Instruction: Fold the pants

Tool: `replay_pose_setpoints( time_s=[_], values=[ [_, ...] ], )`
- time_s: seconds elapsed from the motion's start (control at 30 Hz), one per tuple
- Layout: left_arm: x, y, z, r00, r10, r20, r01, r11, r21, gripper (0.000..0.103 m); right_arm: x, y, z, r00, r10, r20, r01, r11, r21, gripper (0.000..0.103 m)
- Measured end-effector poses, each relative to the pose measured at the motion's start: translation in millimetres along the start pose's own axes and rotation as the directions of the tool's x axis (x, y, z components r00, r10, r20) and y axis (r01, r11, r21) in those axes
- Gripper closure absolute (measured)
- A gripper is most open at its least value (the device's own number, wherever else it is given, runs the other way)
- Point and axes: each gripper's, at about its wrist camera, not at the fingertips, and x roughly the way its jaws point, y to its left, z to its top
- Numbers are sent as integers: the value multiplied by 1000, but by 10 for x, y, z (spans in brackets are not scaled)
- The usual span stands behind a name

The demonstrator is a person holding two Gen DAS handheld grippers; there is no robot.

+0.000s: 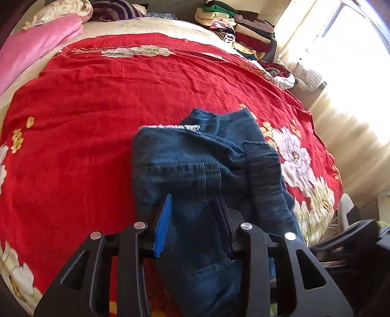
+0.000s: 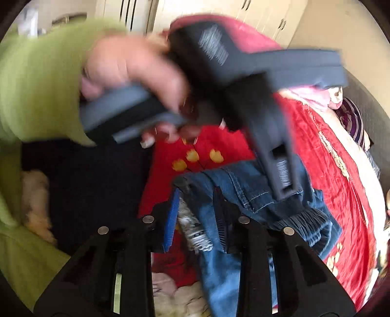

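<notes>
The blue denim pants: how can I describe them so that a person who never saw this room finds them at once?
Find the wide bed under the red flowered bedspread. On its near part, beside big white printed flowers, lie the blue denim pants in a crumpled bundle. They are the only blue denim cloth on the red cover; the pile of folded clothes is at the bed's far edge.

Home bedroom. Large bed under a red cotton bedspread with white and yellow flower print (image 1: 97, 102); pink velvety pillow (image 1: 36, 48) at its head; tall stack of folded mixed-colour clothes (image 1: 234, 26) on the far edge. Bright curtained window (image 1: 341, 48) beside it. Cream panelled wardrobe doors with dark handles (image 2: 256, 14) behind.
</notes>
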Motion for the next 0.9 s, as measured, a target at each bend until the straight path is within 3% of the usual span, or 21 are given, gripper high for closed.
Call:
replay_pose_setpoints(
  time_s=[0.07,0.2,0.3,0.47,0.63,0.77,0.9],
  values=[
    [14,20,28,1000,-1,-3,1,1000,-6,68,123,-57,-24,998,61,-33,-60,998,29,97],
    [27,30,34,1000,-3,-2,3,1000,-1,67,-14,-72,-81,987,162,-5,-162,985,58,99],
    [47,54,45,1000,-14,3,14,1000,-13,67,107,-7,-192,987,155,-44,-152,986,64,99],
    [40,26,-6,1000,-6,19,6,1000,-13,67,109,-19,-206,986,167,-21,-163,979,119,98],
    [-3,7,-21,999,-3,32,4,1000,-19,62,-111,-155,-151,981,193,33,-196,963,184,83],
    [-38,-39,-48,999,10,44,-10,1000,-11,57,-369,-202,-136,977,194,86,-208,953,221,65],
    [-61,-54,-65,999,18,47,-17,1000,-7,55,-526,-194,-133,975,189,116,-213,945,247,60]
  ],
)
